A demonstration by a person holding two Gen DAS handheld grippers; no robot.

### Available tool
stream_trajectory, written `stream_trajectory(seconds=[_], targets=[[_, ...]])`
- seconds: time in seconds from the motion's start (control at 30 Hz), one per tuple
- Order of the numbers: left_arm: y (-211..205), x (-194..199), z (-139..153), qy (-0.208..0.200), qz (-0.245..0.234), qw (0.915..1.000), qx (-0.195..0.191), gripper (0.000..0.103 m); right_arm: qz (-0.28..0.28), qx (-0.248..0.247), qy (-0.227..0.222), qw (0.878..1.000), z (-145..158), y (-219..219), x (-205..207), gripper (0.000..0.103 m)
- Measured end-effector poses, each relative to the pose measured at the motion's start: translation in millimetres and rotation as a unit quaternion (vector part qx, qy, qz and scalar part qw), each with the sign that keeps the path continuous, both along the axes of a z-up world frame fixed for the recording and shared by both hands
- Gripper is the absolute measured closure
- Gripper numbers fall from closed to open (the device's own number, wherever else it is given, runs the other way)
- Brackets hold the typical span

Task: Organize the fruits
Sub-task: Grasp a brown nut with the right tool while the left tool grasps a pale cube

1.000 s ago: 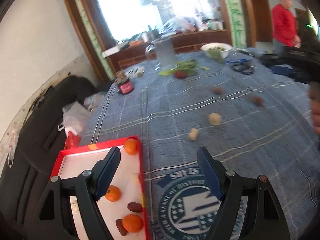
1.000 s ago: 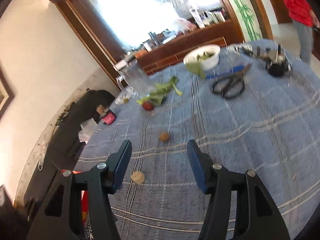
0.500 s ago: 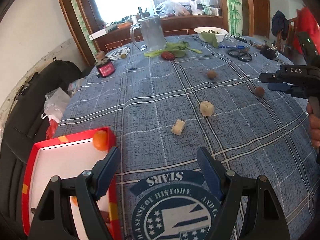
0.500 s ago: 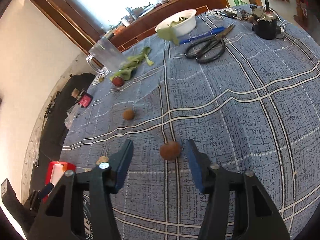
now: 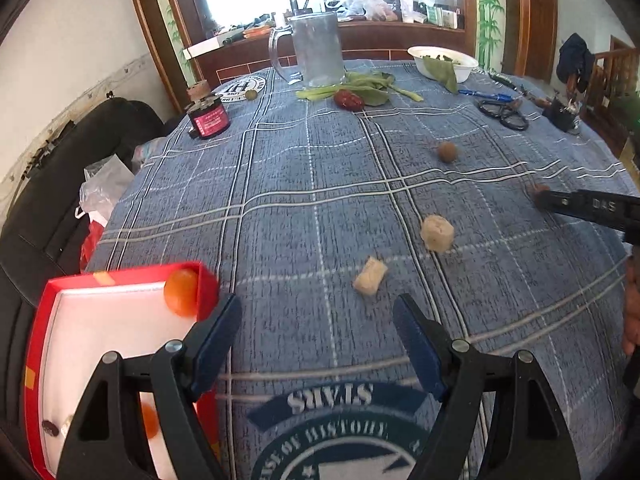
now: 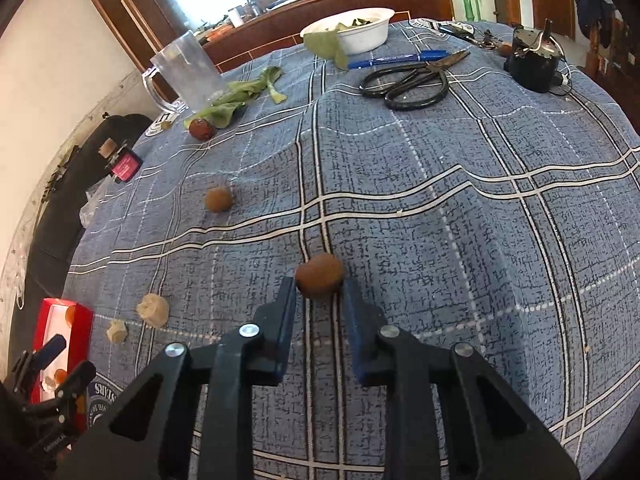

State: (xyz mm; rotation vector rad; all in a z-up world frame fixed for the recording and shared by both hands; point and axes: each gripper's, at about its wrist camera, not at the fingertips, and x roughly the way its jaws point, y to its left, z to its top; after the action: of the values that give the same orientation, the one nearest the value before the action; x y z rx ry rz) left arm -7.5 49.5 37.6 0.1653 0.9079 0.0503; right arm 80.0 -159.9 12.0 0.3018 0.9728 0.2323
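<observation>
A blue plaid cloth [image 6: 440,220] covers the surface. At 12 o'clock stand a clear mug [image 5: 318,50] and white bowl [image 6: 360,34]; scissors [image 6: 408,80], a blue pen [image 6: 396,58] and a black motor [image 6: 534,64] lie toward 1 o'clock; a pink-labelled jar [image 5: 208,118] sits at 10.

Closest brown fruit [image 6: 319,279] is round and rough-skinned, sitting on the blue plaid cloth. A second one [image 6: 218,199] lies well apart. Red date [image 6: 201,128] sits by the greens. Red tray [image 5: 120,280] holds an orange [image 5: 182,293] in its corner.
</observation>
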Motion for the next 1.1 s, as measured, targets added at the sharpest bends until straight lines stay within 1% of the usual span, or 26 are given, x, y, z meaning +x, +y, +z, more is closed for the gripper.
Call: stream_trajectory(seconds=[0.07,0.1,0.2,0.23,0.27,0.3,0.37,0.43,0.5,0.53,0.6,0.63,0.67,0.7,0.87,1.0,1.1], targets=[[-3,7,-5,0.007,-0.002,1.0000,0.006,0.027,0.000,-0.006,-0.003,1.000,0,1,-1,0.078],[-3,11,-7,0.012,-0.002,0.9999,0.007,0.031,0.001,-0.011,-0.004,1.000,0,2,-2,0.078],[-6,20,-14,0.028,-0.008,0.9996,-0.002,0.036,0.002,-0.023,-0.008,1.000,1,7,-3,0.078],[-6,24,-18,0.036,-0.005,0.9993,-0.006,0.039,0.002,-0.025,-0.009,1.000,1,8,-2,0.078],[-5,27,-19,0.040,-0.002,0.9992,-0.006,0.046,0.002,-0.027,-0.010,1.000,1,8,-2,0.078],[-5,30,-21,0.045,-0.001,0.9990,-0.008,0.049,0.003,-0.028,-0.010,1.000,1,8,-3,0.078],[-6,32,-21,0.040,-0.001,0.9992,-0.009,0.049,0.002,-0.029,-0.011,1.000,1,9,-3,0.078],[-8,35,-21,0.038,-0.003,0.9992,-0.010,0.055,0.003,-0.031,-0.011,0.999,1,9,-3,0.078],[-11,36,-21,0.039,-0.009,0.9991,-0.015,0.067,0.003,-0.034,-0.012,0.999,1,10,-3,0.078],[-14,37,-21,0.038,-0.014,0.9991,-0.014,0.069,0.004,-0.036,-0.013,0.999,1,11,-3,0.078],[-18,37,-22,0.033,-0.027,0.9990,-0.010,0.081,0.005,-0.041,-0.015,0.999,1,12,-3,0.078],[-22,35,-23,0.028,-0.036,0.9989,-0.005,0.084,0.006,-0.045,-0.016,0.999,1,13,-3,0.078],[-24,35,-24,0.025,-0.042,0.9988,0.001,0.089,0.007,-0.048,-0.017,0.999,1,14,-3,0.078],[-26,34,-24,0.023,-0.047,0.9986,0.006,0.091,0.008,-0.052,-0.017,0.998,2,15,-3,0.078],[-37,31,-26,0.004,-0.055,0.9974,0.047,0.091,0.013,-0.069,-0.019,0.997,3,19,-4,0.078],[-35,30,-24,0.003,-0.041,0.9984,0.038,0.091,0.008,-0.067,-0.015,0.998,4,17,-5,0.078],[-34,28,-20,0.003,-0.031,0.9992,0.024,0.091,-0.002,-0.056,-0.025,0.998,11,10,-7,0.078]])
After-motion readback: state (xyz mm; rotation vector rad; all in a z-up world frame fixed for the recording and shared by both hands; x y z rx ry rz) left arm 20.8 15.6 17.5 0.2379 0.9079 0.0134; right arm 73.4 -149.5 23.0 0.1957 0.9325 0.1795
